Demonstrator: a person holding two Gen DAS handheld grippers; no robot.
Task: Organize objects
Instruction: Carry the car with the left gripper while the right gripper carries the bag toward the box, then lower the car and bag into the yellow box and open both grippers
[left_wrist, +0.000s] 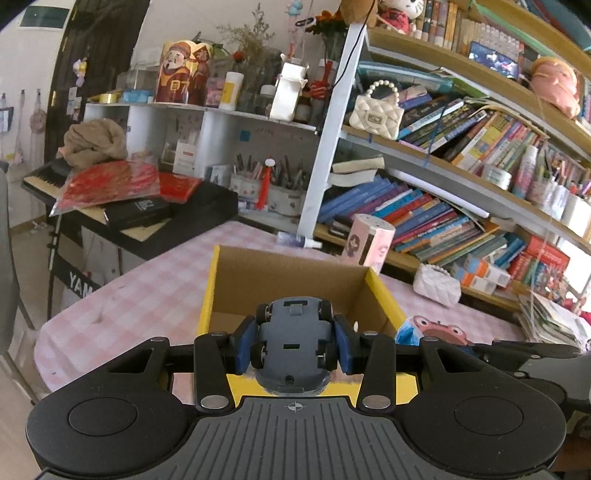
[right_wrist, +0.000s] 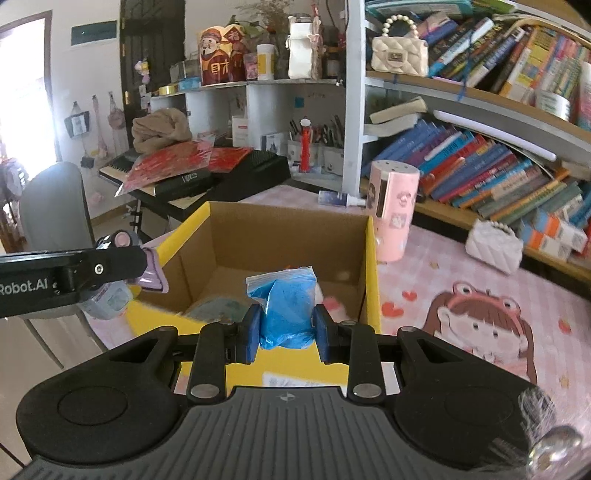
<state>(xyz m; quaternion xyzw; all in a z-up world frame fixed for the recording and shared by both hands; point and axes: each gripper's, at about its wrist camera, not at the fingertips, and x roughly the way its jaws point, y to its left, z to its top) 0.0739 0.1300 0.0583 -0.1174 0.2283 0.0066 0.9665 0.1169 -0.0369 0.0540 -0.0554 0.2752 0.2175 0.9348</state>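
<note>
My left gripper (left_wrist: 294, 341) is shut on a grey toy car (left_wrist: 293, 345), held belly-up with its black wheels showing, just over the near rim of the yellow cardboard box (left_wrist: 212, 291). In the right wrist view, my right gripper (right_wrist: 286, 326) is shut on a clear bag of blue powder (right_wrist: 286, 308) above the near wall of the same box (right_wrist: 371, 273). The left gripper (right_wrist: 147, 273) with the toy car (right_wrist: 107, 299) enters that view from the left, beside the box's left wall. Pale items lie on the box floor (right_wrist: 214, 308).
The box stands on a pink checked tablecloth (left_wrist: 140, 291) with a cartoon girl print (right_wrist: 480, 325). A pink cylinder (right_wrist: 391, 210) and a white quilted purse (right_wrist: 493, 245) stand beyond the box. Bookshelves (left_wrist: 443, 206) fill the right; a keyboard (left_wrist: 147, 218) with red packets sits at left.
</note>
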